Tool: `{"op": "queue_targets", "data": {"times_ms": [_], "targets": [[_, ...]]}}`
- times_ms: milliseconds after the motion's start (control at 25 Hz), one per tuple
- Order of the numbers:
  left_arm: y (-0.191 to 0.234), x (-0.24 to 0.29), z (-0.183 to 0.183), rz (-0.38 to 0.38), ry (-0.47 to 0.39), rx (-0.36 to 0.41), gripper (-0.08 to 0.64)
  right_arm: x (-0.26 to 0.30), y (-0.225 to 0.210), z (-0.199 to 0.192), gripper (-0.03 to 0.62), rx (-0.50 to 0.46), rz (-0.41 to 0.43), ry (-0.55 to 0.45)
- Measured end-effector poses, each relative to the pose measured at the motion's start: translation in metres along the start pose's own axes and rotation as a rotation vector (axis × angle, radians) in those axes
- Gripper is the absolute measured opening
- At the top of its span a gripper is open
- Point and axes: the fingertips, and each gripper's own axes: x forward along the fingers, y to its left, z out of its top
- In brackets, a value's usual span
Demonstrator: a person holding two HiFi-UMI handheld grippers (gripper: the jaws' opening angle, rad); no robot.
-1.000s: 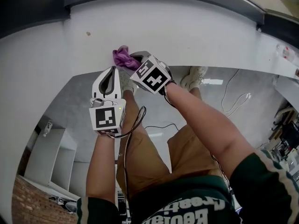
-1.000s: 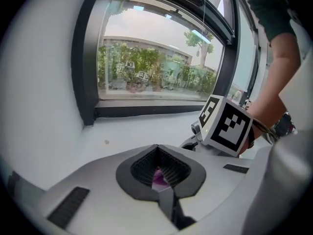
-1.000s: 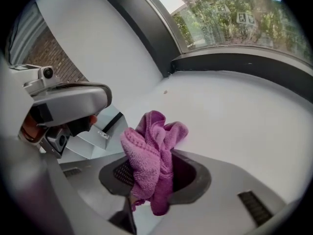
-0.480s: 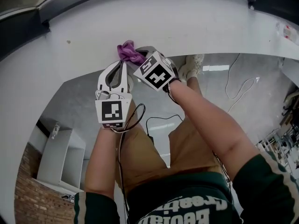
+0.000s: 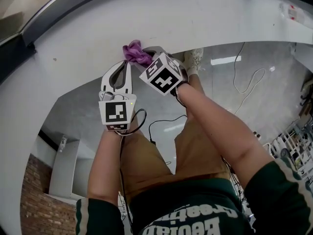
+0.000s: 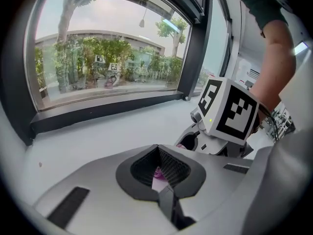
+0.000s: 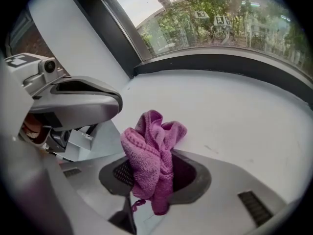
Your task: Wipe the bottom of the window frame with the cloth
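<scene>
The right gripper (image 5: 146,57) (image 7: 156,176) is clamped on the bunched purple cloth (image 5: 135,53) (image 7: 150,148). Most of the cloth bulges up out of the jaws, and a short tail hangs below them. In the head view the cloth lies over the near edge of the white window sill (image 5: 205,18) (image 7: 239,111). It is well short of the dark bottom rail of the window frame (image 7: 220,62) (image 6: 98,112) that runs along the sill's far side.

The left gripper (image 5: 126,67) (image 6: 159,182) is just beside the right one, its jaws pressed together and holding nothing. Only a sliver of purple shows past its pads. In the right gripper view its tip appears close to the cloth but apart from it.
</scene>
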Motion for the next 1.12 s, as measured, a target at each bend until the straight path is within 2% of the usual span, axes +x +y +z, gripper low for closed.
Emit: {"op": "queue_targets", "data": {"times_ms": [720, 1120], "targets": [[-0.078, 0.069, 0.038, -0.094, 0.012, 0.077, -0.001, -0.059, -0.077, -0.053, 0.166, 0.154, -0.075, -0.055], [-0.129, 0.109, 0.062, -0.148, 0.011, 0.080, -0.002, -0.095, -0.123, -0.084, 0.166, 0.224, -0.127, -0.096]]}}
